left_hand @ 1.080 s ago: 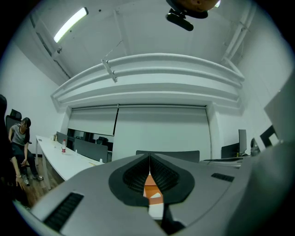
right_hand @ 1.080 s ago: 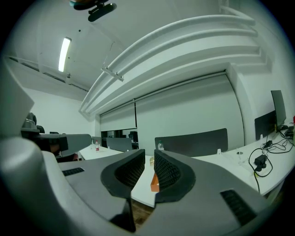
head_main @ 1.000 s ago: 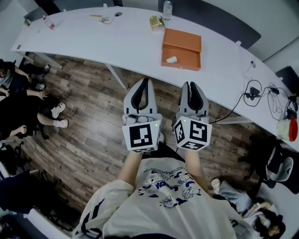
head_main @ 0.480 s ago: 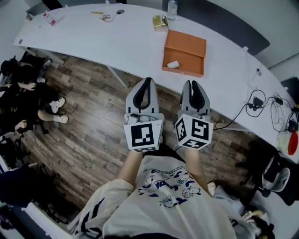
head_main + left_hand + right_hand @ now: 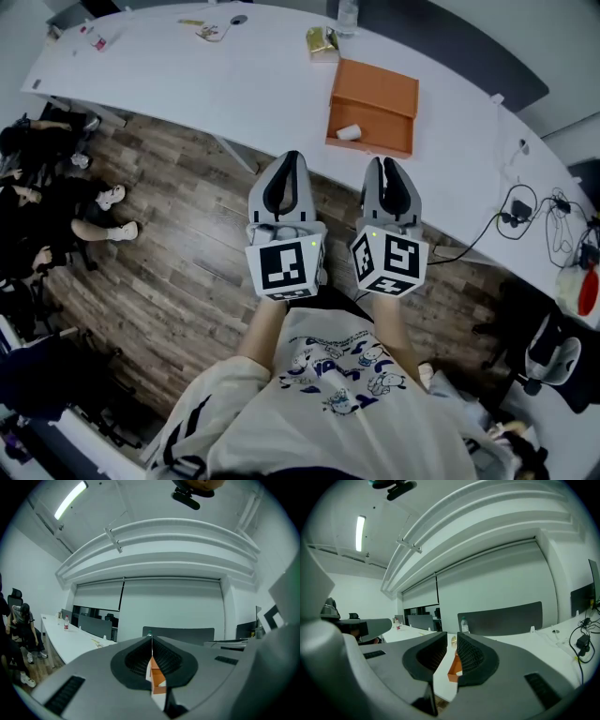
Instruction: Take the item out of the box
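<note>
An open, flat orange cardboard box (image 5: 375,89) is seen at the near edge of the long white table (image 5: 216,84). A small white item (image 5: 348,132) lies in the box's near left corner. Both grippers are held short of that edge, over the wooden floor (image 5: 178,262). The left gripper (image 5: 287,161) is closed on nothing. The right gripper (image 5: 386,164) is drawn in to a narrow slit, empty.

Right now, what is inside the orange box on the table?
A small white item lies in the open near section of the orange box, by its left corner. A flat orange panel covers the far section, so whatever lies under it cannot be seen.
</note>
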